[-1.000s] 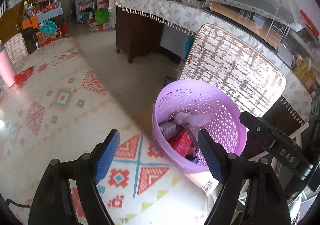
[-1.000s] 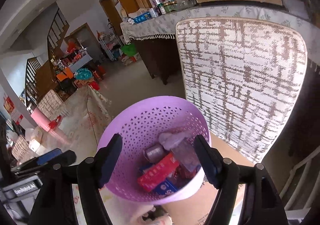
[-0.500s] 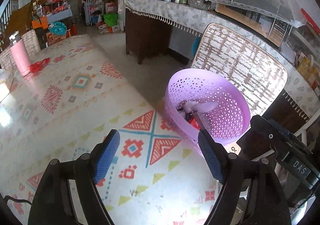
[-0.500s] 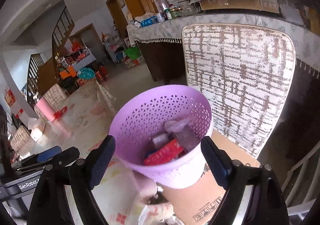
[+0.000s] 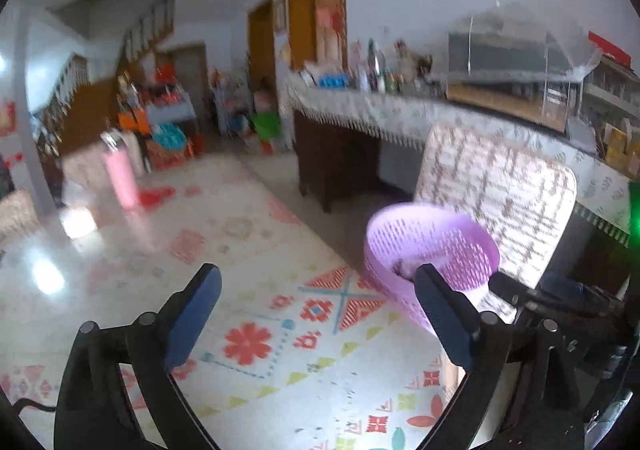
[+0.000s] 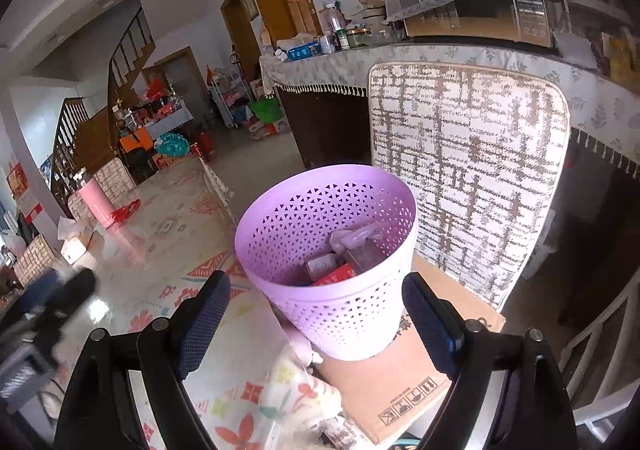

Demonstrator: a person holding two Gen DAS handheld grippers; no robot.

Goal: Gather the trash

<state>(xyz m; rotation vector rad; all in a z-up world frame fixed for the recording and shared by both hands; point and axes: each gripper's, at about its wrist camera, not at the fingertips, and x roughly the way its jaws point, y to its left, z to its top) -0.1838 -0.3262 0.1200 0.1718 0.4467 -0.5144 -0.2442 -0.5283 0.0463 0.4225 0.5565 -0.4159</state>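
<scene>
A purple perforated waste basket (image 6: 340, 282) stands on a cardboard box (image 6: 404, 378) beside the table. It holds several pieces of trash, among them a red box (image 6: 336, 275) and a crumpled wrapper (image 6: 352, 238). The basket also shows in the blurred left wrist view (image 5: 432, 250). My right gripper (image 6: 316, 314) is open and empty, its fingers either side of the basket and nearer than it. My left gripper (image 5: 316, 310) is open and empty above the patterned tablecloth (image 5: 248, 334), left of the basket.
A chair with a woven back (image 6: 468, 170) stands right behind the basket. A pink bottle (image 5: 120, 174) and a red scrap (image 5: 156, 196) sit at the table's far end. A long counter with bottles (image 6: 332, 34) runs along the back.
Both grippers have pulled back from the basket and tilted upward. The basket now looks smaller and farther in both views. The left view is motion-blurred.
</scene>
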